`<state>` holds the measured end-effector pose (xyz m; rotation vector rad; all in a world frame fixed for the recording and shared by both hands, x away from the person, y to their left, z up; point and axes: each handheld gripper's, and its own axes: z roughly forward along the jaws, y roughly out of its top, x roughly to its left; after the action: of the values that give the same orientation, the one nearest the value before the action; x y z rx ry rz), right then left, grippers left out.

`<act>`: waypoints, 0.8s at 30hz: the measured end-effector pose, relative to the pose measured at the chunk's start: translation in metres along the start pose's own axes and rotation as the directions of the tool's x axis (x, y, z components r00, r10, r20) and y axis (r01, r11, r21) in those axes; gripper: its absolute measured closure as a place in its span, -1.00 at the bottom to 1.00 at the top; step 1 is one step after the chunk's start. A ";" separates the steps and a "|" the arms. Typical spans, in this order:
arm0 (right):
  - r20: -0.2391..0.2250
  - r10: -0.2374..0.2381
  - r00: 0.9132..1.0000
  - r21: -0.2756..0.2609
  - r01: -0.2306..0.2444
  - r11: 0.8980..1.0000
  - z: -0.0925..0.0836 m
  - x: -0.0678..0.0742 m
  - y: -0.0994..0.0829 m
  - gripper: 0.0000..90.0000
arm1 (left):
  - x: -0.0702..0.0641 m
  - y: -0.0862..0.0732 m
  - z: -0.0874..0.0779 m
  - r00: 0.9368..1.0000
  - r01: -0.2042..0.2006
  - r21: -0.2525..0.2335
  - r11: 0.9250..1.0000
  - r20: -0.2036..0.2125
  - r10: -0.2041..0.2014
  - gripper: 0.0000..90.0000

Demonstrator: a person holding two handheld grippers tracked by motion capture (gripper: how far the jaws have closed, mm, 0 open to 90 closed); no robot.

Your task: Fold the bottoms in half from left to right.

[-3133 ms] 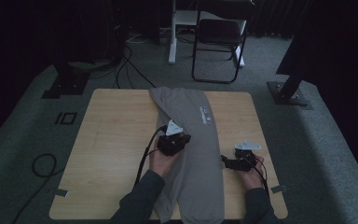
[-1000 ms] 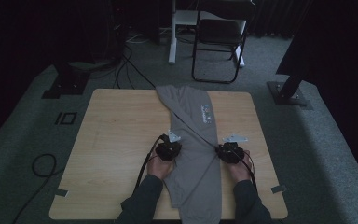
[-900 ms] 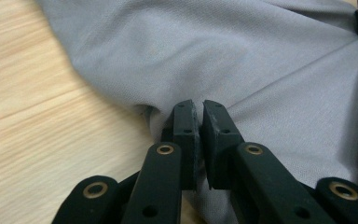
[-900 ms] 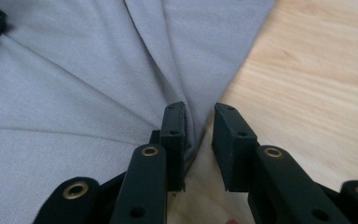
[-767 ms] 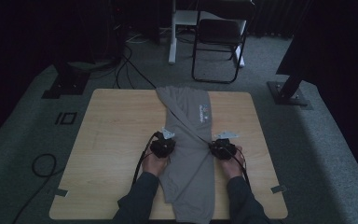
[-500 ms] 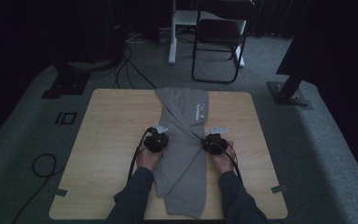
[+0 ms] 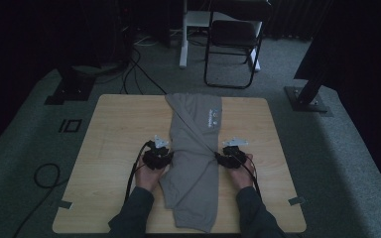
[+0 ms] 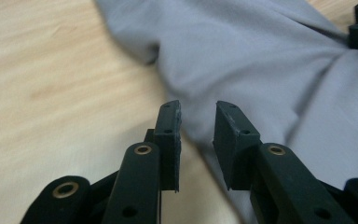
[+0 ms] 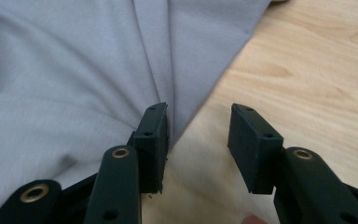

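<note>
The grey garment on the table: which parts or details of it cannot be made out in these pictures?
- High view: the white print on the grey garment is too small to read.
- High view: its underside, hidden by its own folds.
- Left gripper view: the cloth runs past the picture's top and right edges.
- Right gripper view: the cloth is cut off at the top and left.

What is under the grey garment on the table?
The grey garment lies flat on the wooden table, whose bare top shows on both sides of it. Its near end folds over itself. Anything between the cloth layers or beneath them is covered and cannot be seen.
</note>
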<state>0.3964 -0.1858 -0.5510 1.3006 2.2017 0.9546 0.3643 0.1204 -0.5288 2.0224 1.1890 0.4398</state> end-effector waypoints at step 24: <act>-0.001 -0.029 1.000 -0.045 0.029 0.999 -0.060 0.003 -0.042 0.16 | -0.021 -0.058 -0.027 0.992 0.054 0.038 0.998 0.110 -0.058 0.66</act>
<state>0.3310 -0.2178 -0.5408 1.2445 2.1813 0.9885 0.3024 0.1316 -0.5519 2.0104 1.1894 0.2769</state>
